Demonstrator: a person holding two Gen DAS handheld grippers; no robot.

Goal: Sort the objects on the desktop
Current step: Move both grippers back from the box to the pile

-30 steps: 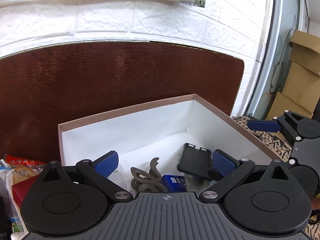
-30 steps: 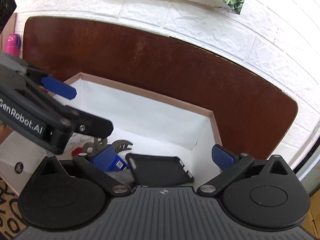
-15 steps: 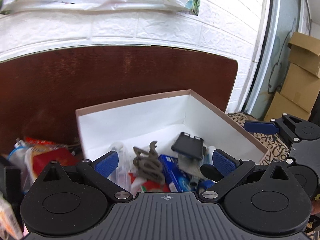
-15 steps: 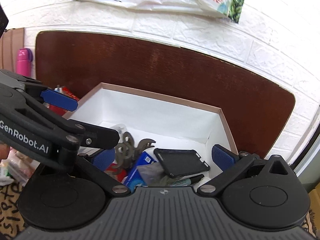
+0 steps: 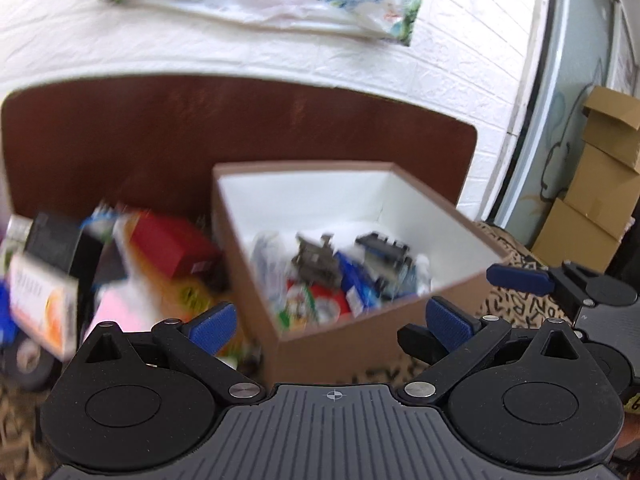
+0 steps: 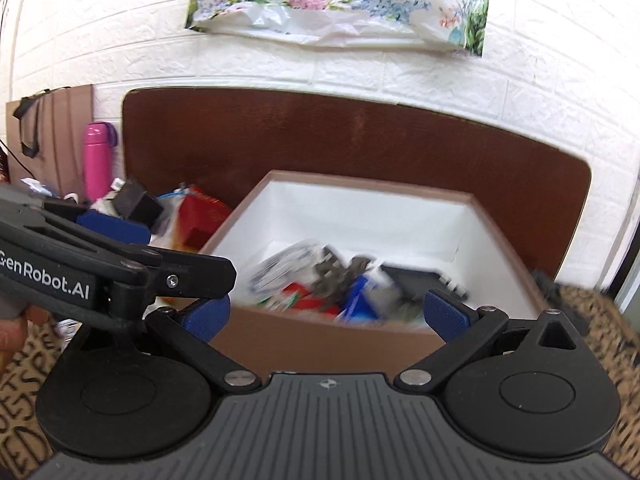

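Against white brick wall, left gripper and right gripper gape wide, empty, before the box.

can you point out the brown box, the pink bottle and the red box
brown box (image 6: 320, 338): right wrist view, on its brown front wall.
pink bottle (image 6: 97, 160): right wrist view, on the middle of its body.
red box (image 5: 172, 248): left wrist view, on its blurred red top face, left of the brown box.
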